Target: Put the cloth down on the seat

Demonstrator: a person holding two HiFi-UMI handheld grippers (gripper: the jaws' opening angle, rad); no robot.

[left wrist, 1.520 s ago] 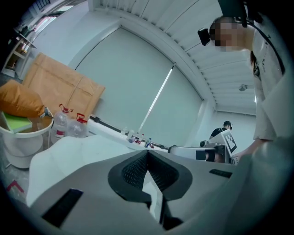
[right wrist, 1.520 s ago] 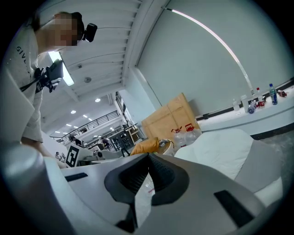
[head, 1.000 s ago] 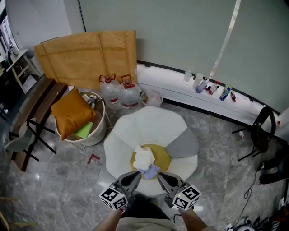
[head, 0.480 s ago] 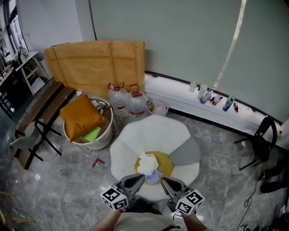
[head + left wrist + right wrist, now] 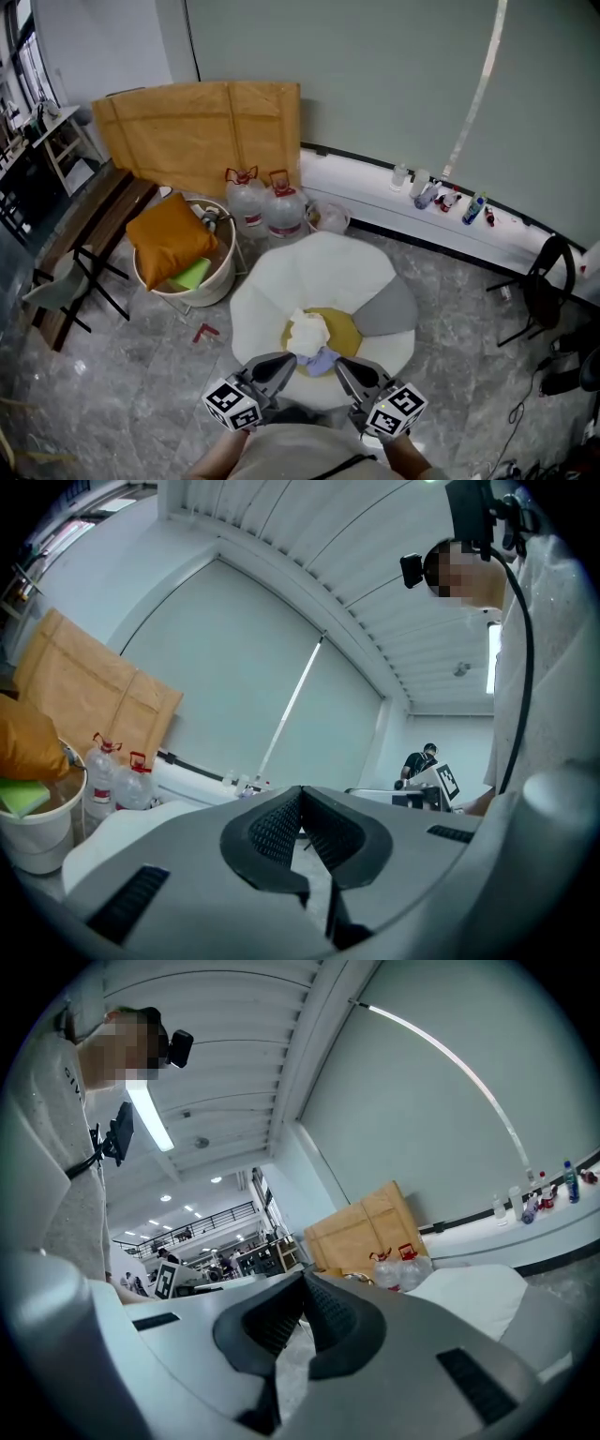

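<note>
Two cloths lie bunched on the yellow centre [image 5: 347, 335] of the white, petal-shaped seat [image 5: 323, 272]: a crumpled white cloth [image 5: 307, 331] and, touching its near edge, a smaller lavender cloth [image 5: 322, 359]. Both rest there on their own weight, so the putting-down looks done.

The left gripper [image 5: 289, 360] and the right gripper [image 5: 341, 366] hang just beside the lavender cloth, with their tips angled toward each other. Each gripper's own view shows its jaws pressed together with nothing between them. That closed, empty pose over the near rim suggests they are clear of the load, not reaching for it.

Beyond the seat, the water bottles [image 5: 267, 208] and the tub [image 5: 212, 281] holding an orange cushion [image 5: 169, 234] play no part.
</note>
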